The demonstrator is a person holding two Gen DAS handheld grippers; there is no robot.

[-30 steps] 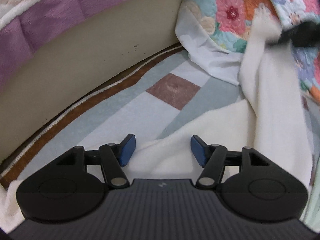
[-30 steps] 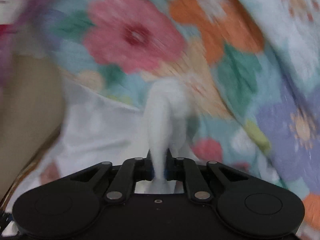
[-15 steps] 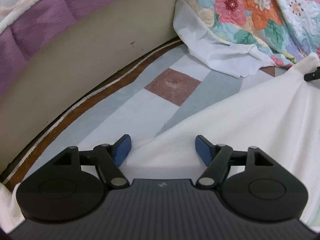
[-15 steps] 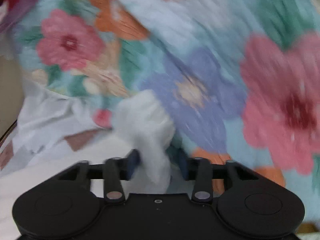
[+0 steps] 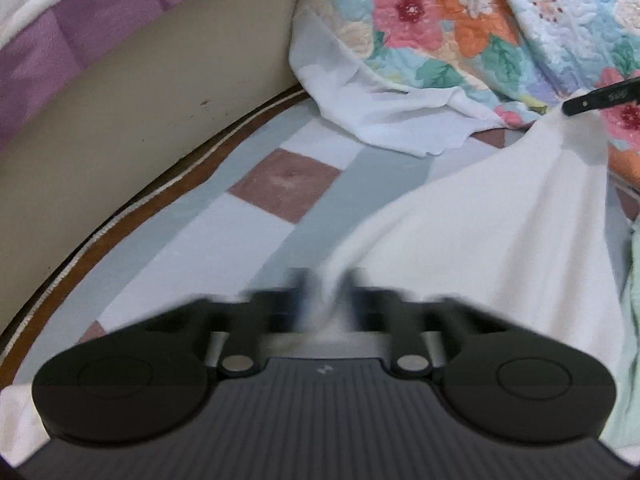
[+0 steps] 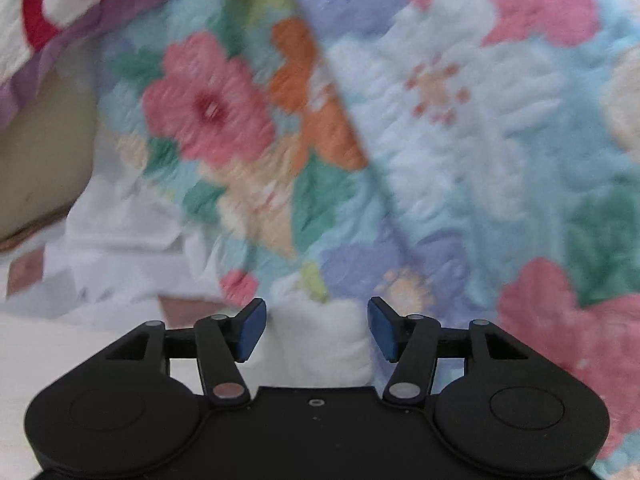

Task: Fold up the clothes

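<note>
Nearest to us, the left gripper has just snapped its jaws together, and they are pinching a bunched edge of the white garment; the fingers are smeared with blur, but the cloth plainly rises between them. From that pinch the garment fans away across the patchwork bedspread, toward the bed's right side, where a far corner of it lifts in a peak next to the right gripper, seen here only as a dark tip at the picture's edge.

On the right wrist view, the right gripper has its blue pads spread apart. A soft white lump of the garment sits between them, yet neither pad presses on it; we read the jaws as having narrowed a little, not gripping. So we hold one corner firmly and the other not at all.

Further off, a thin white sheet lies crumpled at the bedspread's far edge, under the floral quilt, and the beige bed frame curves along the left side.

What worries us: if the left gripper pulls now, the loose right corner could slip out from between the open pads and flop, and the fold would go crooked. And the right jaws sit close against the floral quilt, so closing carelessly might catch quilt along with garment, or the thin white sheet might get dragged in.
</note>
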